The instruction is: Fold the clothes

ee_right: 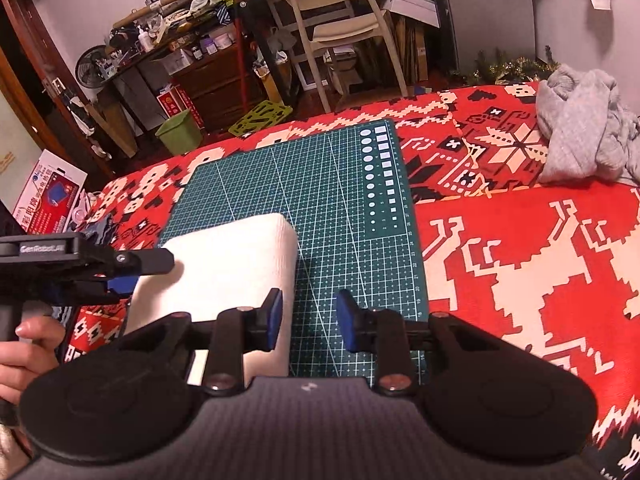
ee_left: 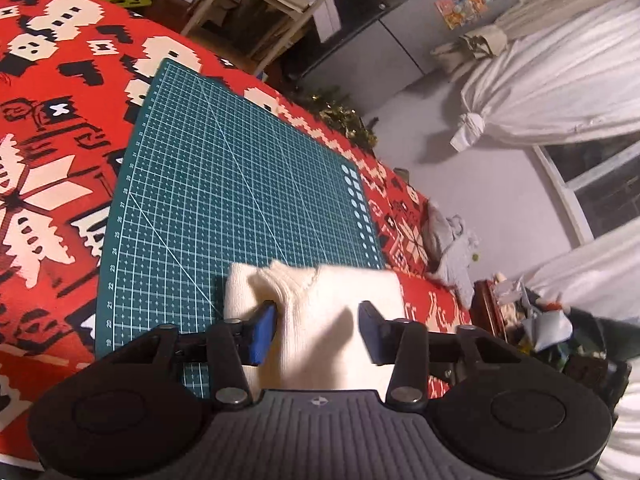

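A red patterned blanket (ee_right: 520,264) carries the green cutting mat (ee_right: 344,200), mostly bare. The folded white sweater (ee_right: 228,252) lies at its near-left corner. Left gripper (ee_left: 316,332) and right gripper (ee_right: 308,320) both stand apart, holding nothing.

A home: patterned bedspread (ee_right: 520,260), cluttered shelves (ee_right: 180,20), chair (ee_right: 340,20).

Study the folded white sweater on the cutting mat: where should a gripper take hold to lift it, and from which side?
Grip the sweater at its thick right-hand edge, coming in low from the bare cutting mat beside it. That rounded edge stacks all the layers, so one pinch probably holds the bundle together. The right gripper is open there already.
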The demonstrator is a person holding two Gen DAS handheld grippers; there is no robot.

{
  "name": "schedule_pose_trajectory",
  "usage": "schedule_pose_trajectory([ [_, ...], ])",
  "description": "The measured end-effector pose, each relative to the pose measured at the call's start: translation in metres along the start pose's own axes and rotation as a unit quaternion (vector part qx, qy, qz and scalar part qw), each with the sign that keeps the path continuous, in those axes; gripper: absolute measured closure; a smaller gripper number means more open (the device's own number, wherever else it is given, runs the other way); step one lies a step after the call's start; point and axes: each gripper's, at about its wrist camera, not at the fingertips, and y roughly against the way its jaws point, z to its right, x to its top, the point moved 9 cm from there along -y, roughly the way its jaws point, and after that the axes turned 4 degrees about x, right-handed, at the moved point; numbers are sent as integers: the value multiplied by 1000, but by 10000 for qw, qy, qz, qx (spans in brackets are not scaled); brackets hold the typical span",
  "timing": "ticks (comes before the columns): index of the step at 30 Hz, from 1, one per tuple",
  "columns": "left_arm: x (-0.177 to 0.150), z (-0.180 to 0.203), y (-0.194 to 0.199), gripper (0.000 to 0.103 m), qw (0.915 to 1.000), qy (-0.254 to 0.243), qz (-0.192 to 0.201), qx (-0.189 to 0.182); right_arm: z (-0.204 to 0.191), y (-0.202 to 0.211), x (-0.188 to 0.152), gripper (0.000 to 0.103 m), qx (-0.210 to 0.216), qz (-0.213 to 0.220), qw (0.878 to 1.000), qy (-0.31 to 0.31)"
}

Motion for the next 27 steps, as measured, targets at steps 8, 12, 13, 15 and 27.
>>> schedule_pose_trajectory([
  [8,-8,51,37,95,9826,-1231,820,1127,-17,-1,5,71,227,82,9996,158],
  [12,-15,37,33,95,9756,-1291,752,1611,-29,-9,2,71,164,56,9992,365],
  [13,-15,29,29,94,9766,-1201,675,1654,-30,-11,1,71,125,42,9991,404],
  [15,-14,18,22,94,9794,-1055,560,1630,-31,-16,-1,73,47,14,9988,482],
  [27,-4,3,10,93,9901,-517,504,1206,-33,-48,26,86,-5,-28,9997,246],
])
